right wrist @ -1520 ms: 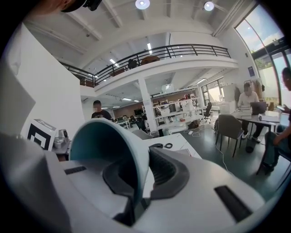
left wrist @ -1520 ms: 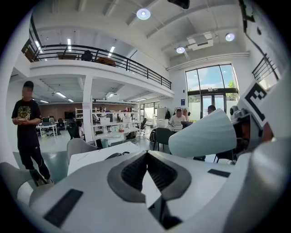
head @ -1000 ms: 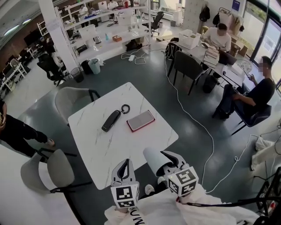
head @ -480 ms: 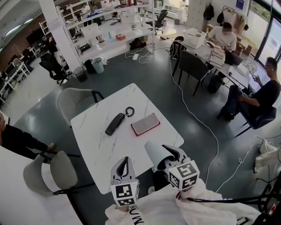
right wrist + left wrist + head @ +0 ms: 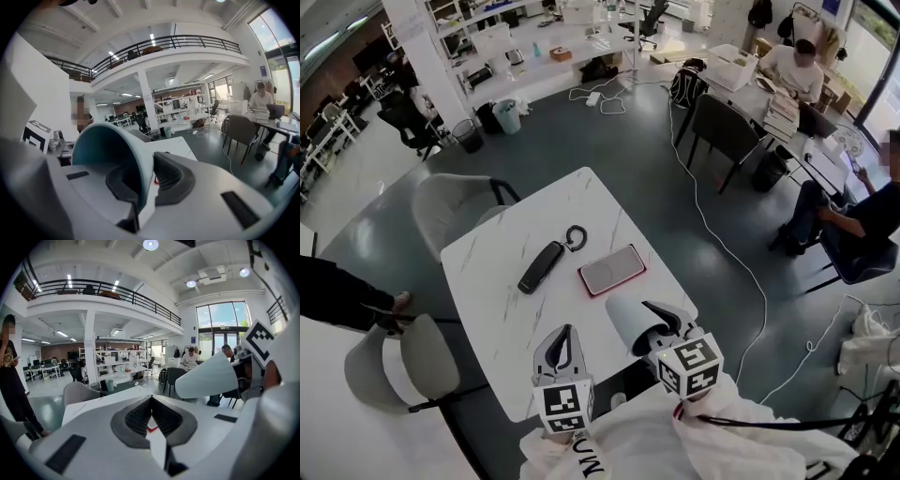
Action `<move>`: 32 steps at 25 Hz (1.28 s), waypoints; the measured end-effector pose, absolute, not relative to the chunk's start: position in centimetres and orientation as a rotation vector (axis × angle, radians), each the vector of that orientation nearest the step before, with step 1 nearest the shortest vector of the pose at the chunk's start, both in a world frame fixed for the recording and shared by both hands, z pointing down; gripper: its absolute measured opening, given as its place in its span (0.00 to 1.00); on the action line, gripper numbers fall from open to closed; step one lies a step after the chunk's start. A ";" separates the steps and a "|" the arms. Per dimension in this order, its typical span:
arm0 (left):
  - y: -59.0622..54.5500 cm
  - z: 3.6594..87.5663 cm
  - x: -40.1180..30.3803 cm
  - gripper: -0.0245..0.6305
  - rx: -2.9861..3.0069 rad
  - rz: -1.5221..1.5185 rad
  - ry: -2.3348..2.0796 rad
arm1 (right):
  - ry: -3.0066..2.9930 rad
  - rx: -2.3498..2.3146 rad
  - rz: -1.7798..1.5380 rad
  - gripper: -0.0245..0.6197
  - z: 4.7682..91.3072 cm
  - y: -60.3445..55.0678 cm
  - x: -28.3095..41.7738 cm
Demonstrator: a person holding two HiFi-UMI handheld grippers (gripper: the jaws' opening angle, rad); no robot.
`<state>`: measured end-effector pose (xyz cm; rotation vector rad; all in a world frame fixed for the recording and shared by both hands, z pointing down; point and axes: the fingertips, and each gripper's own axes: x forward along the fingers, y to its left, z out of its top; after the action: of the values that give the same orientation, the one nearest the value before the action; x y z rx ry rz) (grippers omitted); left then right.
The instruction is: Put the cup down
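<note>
A pale cup (image 5: 626, 319) with a blue-green inside (image 5: 105, 150) hangs tilted over the near right corner of the white marble table (image 5: 487, 281). My right gripper (image 5: 661, 323) is shut on the cup's rim, one jaw inside the cup and one outside. In the left gripper view the cup (image 5: 206, 377) shows at the right, lying on its side in the air. My left gripper (image 5: 561, 344) is shut and empty, held over the table's near edge, left of the cup.
On the table lie a red-edged tablet (image 5: 611, 270), a black elongated case (image 5: 539, 266) and a black ring (image 5: 575, 236). Grey chairs (image 5: 455, 211) stand at the table's left side. A person's hand (image 5: 389, 309) shows at left; people sit at desks at the back right.
The view has shifted, so the table sits slightly lower and nearer. Both grippers and the cup keep the same pose relative to each other.
</note>
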<state>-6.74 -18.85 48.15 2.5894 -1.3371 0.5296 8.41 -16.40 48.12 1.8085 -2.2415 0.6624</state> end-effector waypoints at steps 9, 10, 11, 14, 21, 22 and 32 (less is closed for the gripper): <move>-23.2 50.3 -5.1 0.05 2.531 0.590 -1.353 | -2.238 1.679 0.710 0.08 50.7 -21.2 9.8; -23.5 50.5 -5.1 0.05 2.522 0.592 -1.357 | -2.235 1.668 0.713 0.08 51.0 -21.5 9.9; -23.8 50.7 -5.1 0.05 2.515 0.593 -1.360 | -2.230 1.657 0.714 0.08 51.2 -21.8 10.0; -24.7 50.9 -4.8 0.05 2.507 0.596 -1.367 | -2.217 1.631 0.721 0.08 52.1 -22.6 10.2; -26.7 53.2 -4.8 0.05 2.458 0.618 -1.374 | -2.187 1.532 0.717 0.08 53.7 -24.8 9.9; -27.1 53.4 -4.8 0.05 2.454 0.620 -1.377 | -2.182 1.514 0.717 0.08 54.0 -25.2 9.8; -29.8 55.6 -4.4 0.05 2.397 0.639 -1.390 | -2.098 1.289 0.672 0.08 57.2 -27.9 9.2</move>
<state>-4.40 -29.80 55.61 2.3973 -1.3902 0.6395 9.15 -27.93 57.24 1.2893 -2.0976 0.6716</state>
